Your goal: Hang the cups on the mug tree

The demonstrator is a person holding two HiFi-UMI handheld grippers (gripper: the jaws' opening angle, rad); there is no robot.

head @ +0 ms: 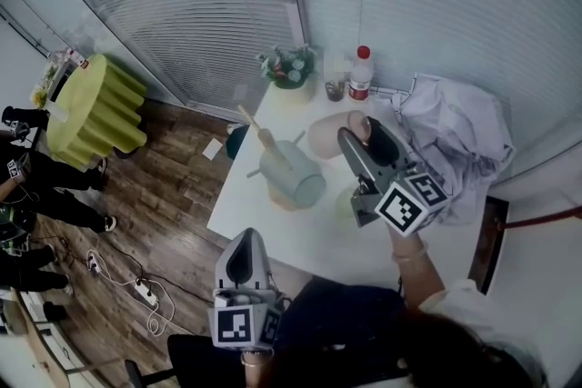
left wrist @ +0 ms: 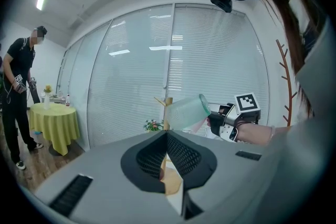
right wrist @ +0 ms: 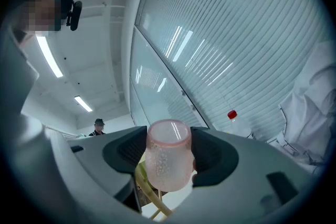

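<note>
Right gripper (right wrist: 168, 140): jaws wide, clamped on the pink cup (right wrist: 167, 161), one pad against each side of its wall.
Pink cup place: held in the air just right of the mug tree (head: 266, 140), near the pale green cup (head: 296, 178) hung there.
Pink cup axis: roughly level, in line with the jaws; mouth turned away from the gripper, toward the mug tree.
Left gripper (left wrist: 167, 135): jaws together, nothing between; well short of the mug tree.
</note>
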